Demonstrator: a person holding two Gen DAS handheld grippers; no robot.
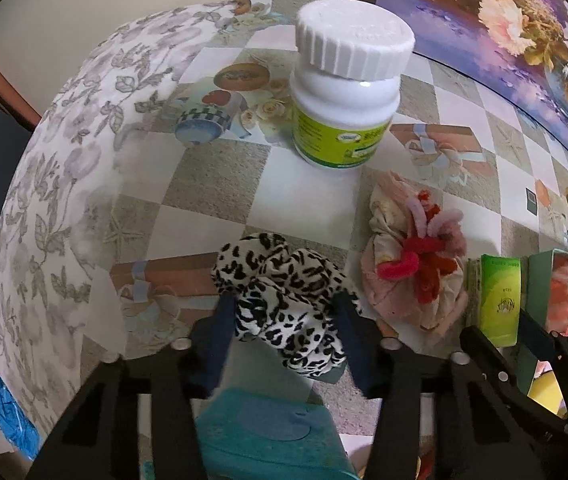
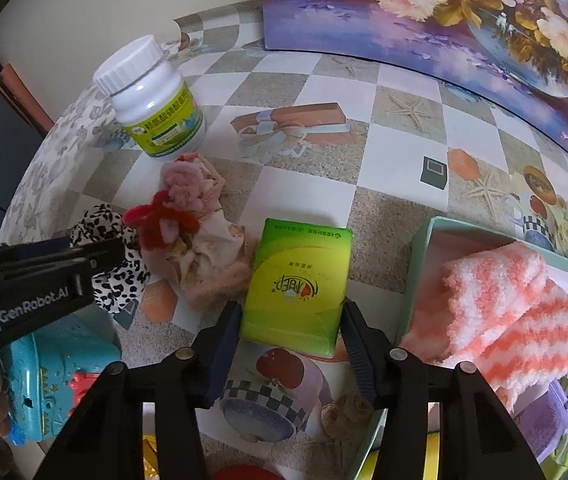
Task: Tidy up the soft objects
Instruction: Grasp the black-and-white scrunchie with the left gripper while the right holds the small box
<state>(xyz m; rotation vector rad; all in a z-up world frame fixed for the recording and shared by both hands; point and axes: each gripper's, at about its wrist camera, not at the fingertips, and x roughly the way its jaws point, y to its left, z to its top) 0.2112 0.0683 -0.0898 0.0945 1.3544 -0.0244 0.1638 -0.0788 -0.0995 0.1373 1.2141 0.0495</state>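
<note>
On a checkered tablecloth [image 2: 396,152], the left gripper [image 1: 284,320] pinches a leopard-print cloth [image 1: 284,300] between its two blue pads, the bundle bulging past the fingertips. Just right of that cloth lies a pale pink fabric bundle [image 1: 412,264] topped with red and pink fuzzy pipe cleaners [image 1: 428,248]; beyond the cloth stands a white-capped supplement bottle [image 1: 344,80] with a green label, upright and apart from it. A teal plastic toy [image 1: 268,436] sits below the cloth, close under the gripper.

The right gripper [image 2: 292,332] has its jaws spread around the near end of a green tissue pack [image 2: 300,284], the pads flanking it; whether they press it cannot be told. The pack lies just right of the pink bundle. Farther right of the leopard cloth, an open mint-green box [image 2: 420,252] holds a folded coral-and-white striped fuzzy sock [image 2: 508,312]. A floral painting [image 2: 464,20] leans along the table's far edge.
</note>
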